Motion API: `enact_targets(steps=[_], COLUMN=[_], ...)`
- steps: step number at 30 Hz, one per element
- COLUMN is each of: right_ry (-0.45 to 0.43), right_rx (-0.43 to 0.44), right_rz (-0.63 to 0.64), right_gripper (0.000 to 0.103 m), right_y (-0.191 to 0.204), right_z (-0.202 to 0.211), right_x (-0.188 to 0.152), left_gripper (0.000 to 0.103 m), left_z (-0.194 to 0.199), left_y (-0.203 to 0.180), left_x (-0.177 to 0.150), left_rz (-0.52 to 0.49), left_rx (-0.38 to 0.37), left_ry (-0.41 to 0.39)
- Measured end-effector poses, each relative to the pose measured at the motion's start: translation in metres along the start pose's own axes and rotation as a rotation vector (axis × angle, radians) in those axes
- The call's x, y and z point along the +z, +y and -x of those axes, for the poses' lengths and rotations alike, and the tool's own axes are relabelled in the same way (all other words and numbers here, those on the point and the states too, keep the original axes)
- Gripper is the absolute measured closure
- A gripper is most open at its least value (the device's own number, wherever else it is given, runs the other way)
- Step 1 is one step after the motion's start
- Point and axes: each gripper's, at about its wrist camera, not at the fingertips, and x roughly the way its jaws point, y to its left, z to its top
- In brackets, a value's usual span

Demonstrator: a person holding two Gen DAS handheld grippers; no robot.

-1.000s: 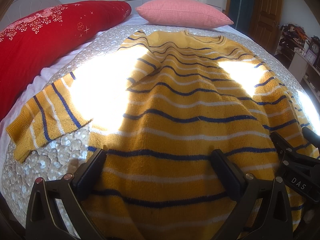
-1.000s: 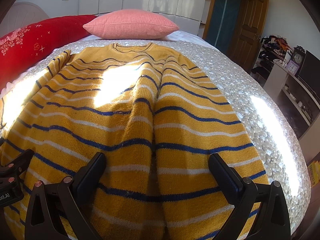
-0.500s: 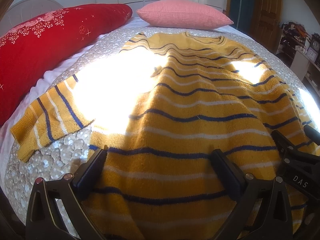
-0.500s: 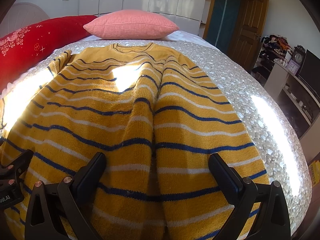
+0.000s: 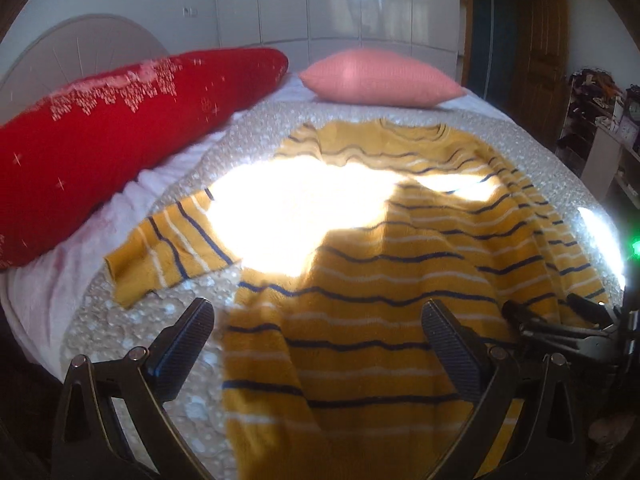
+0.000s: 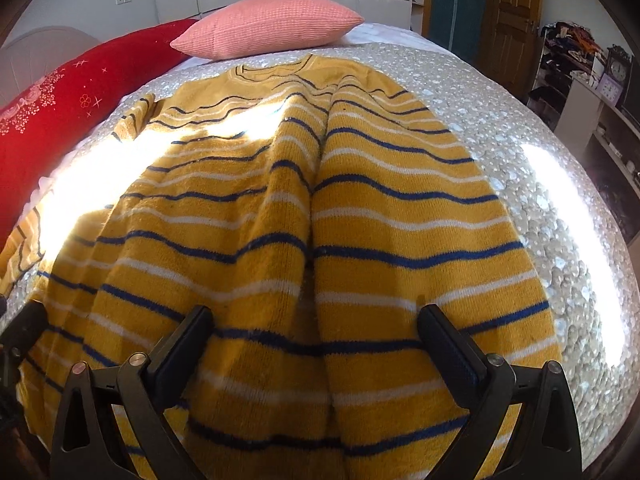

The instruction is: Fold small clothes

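- Left wrist view: the left gripper (image 5: 318,334) sits at the bottom of the frame with its jaws spread wide and nothing between them.
- Its left finger (image 5: 182,346) is over the bedspread (image 5: 120,332); its right finger (image 5: 450,346) is over the sweater (image 5: 380,280).
- The sweater, yellow with blue and white stripes, fills the centre and lower right, neck toward the top of the frame.
- One sleeve (image 5: 168,248) lies out to the centre left on the bedspread.
- A bright sun patch washes out the upper middle of the sweater.
- A red pillow (image 5: 120,128) lies at upper left, a pink pillow (image 5: 380,80) at top centre.
- The other gripper shows as dark parts at the lower right edge.
- Right wrist view: the right gripper (image 6: 314,344) is at the bottom, jaws wide and empty, both fingers (image 6: 182,346) over the sweater's (image 6: 320,220) lower part.
- The sweater fills the centre; a long crease runs down its middle.
- The pink pillow (image 6: 268,26) is at top centre, the red pillow (image 6: 60,96) at upper left, the bedspread (image 6: 540,208) bare at right.
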Motion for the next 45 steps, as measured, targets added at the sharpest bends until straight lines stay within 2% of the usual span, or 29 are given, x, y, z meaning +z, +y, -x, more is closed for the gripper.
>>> enact_targets(steps=[4, 7, 9, 12, 18, 20, 23, 24, 25, 27, 32, 33, 36, 37, 39, 45], right_ry=[-0.063, -0.07, -0.058, -0.068, -0.093, -0.108, -0.118, -0.113, -0.113, -0.131, -0.193, -0.2, -0.2, -0.202, -0.181, -0.101], right_rx=[0.074, 0.106, 0.076, 0.035, 0.078, 0.086, 0.103, 0.106, 0.108, 0.118, 0.082, 0.068, -0.005, -0.033, -0.067, -0.018], right_rz=[-0.085, -0.088, -0.019, 0.003, -0.125, -0.133, -0.108, -0.1, -0.096, -0.093, -0.102, -0.107, -0.101, -0.104, -0.116, -0.166], right_gripper=[0.0, 0.0, 0.0, 0.0, 0.001, 0.005, 0.032, 0.044, 0.05, 0.051, 0.051, 0.049, 0.037, 0.037, 0.037, 0.037], right_y=[-0.012, -0.014, -0.007, -0.002, -0.017, -0.019, -0.018, -0.019, -0.018, -0.023, -0.052, -0.058, -0.08, -0.087, -0.102, -0.123], right_z=[0.014, 0.021, 0.022, 0.023, 0.043, 0.049, 0.057, 0.061, 0.062, 0.069, 0.09, 0.092, 0.097, 0.097, 0.095, 0.082], right_x=[-0.015, -0.023, -0.026, -0.03, -0.03, -0.028, -0.023, -0.022, -0.021, -0.021, -0.023, -0.023, -0.024, -0.026, -0.03, -0.042], left_gripper=[0.0, 0.0, 0.0, 0.0, 0.0, 0.0, 0.0, 0.0, 0.0, 0.0, 0.0, 0.0, 0.0, 0.0, 0.0, 0.0], left_z=[0.034, 0.04, 0.039, 0.037, 0.038, 0.037, 0.036, 0.035, 0.034, 0.034, 0.032, 0.031, 0.029, 0.028, 0.027, 0.016], left_y=[0.003, -0.001, -0.005, -0.008, -0.013, -0.015, -0.017, -0.018, -0.018, -0.019, -0.017, -0.017, -0.016, -0.016, -0.016, -0.016], left_x=[0.008, 0.007, 0.003, -0.003, -0.011, -0.012, -0.012, -0.011, -0.011, -0.01, -0.011, -0.011, -0.011, -0.012, -0.013, -0.016], left_rz=[0.003, -0.002, -0.017, -0.038, -0.085, -0.094, -0.1, -0.1, -0.099, -0.098, -0.096, -0.093, -0.078, -0.077, -0.075, -0.056], left_rx=[0.01, -0.017, -0.02, -0.015, -0.007, -0.014, -0.026, -0.031, -0.036, -0.048, -0.058, -0.063, -0.08, -0.082, -0.08, -0.106], left_ry=[-0.088, -0.071, -0.051, -0.033, -0.023, -0.016, -0.007, -0.004, -0.001, 0.005, 0.018, 0.025, 0.043, 0.045, 0.046, 0.096])
